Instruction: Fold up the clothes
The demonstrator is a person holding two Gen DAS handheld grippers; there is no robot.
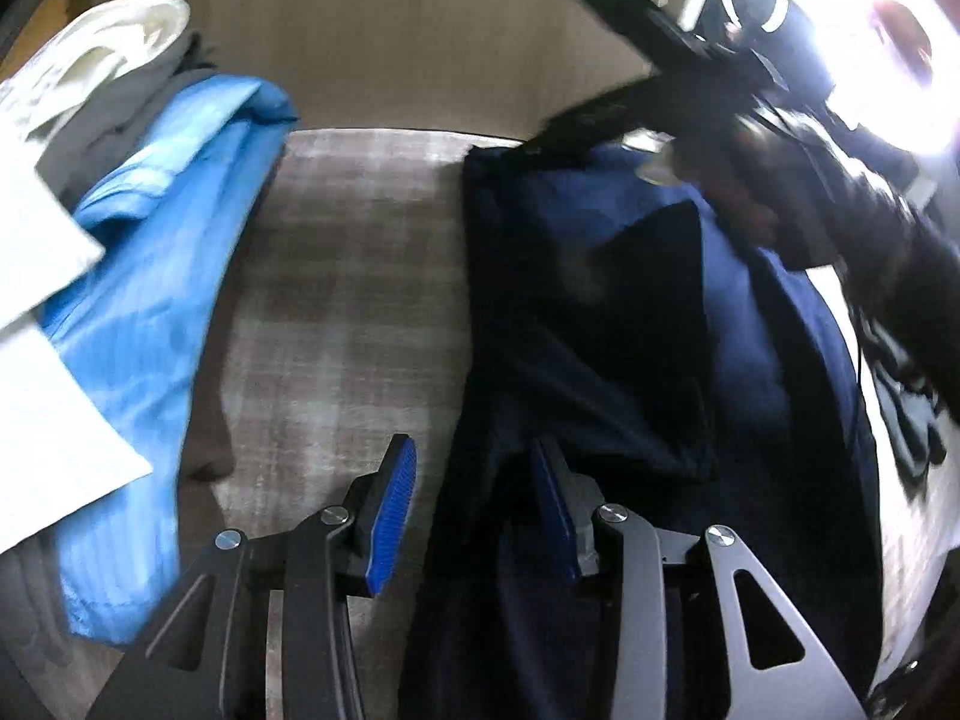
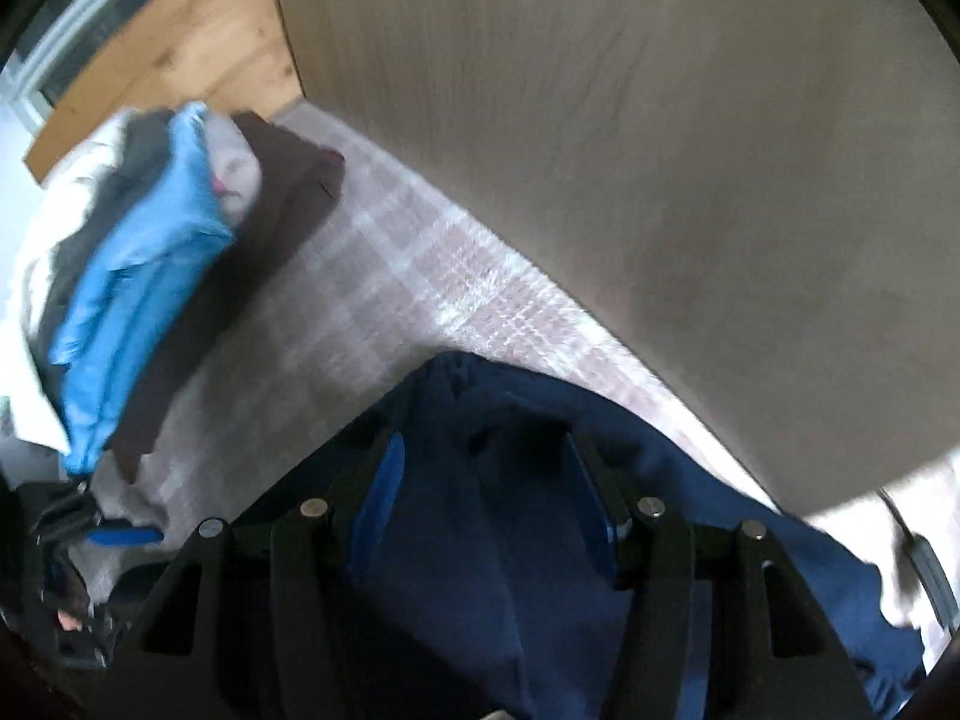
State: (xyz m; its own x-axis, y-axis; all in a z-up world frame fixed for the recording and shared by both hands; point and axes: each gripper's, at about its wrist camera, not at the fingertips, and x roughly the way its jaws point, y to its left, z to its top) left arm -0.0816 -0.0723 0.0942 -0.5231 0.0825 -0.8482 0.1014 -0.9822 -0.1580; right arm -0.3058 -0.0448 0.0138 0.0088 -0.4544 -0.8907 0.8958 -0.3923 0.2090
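The navy garment [image 1: 600,324] lay on the plaid cloth [image 1: 360,276] of the bed, right of centre in the left wrist view, long axis running away from the camera toward the beige panel [image 1: 390,30] at the far edge; soft matte fabric w/ overlapping flat layers and a straight left edge. Left gripper [image 1: 474,510] hung over that edge, jaws apart, ribbed blue pads [image 1: 393,516] clear of the fabric, nothing pinched. Left of it, a pile: light-blue garment [image 1: 162,276], slightly shiny, grey and white pieces behind. The right gripper [image 1: 654,144], dark and blurred, sat at the garment's far end; cannot tell its grip from here. Right wrist view: the navy garment [image 2: 516,540] filled the lower centre, long axis slanting to lower right, folds bunched btwn the right gripper [image 2: 489,498] fingers; pads [image 2: 378,510] stood wide, fabric between them, but blur hid whether they pressed it. Light-blue garment [image 2: 144,276] on a brown piece [image 2: 282,192] lay upper left, well apart.
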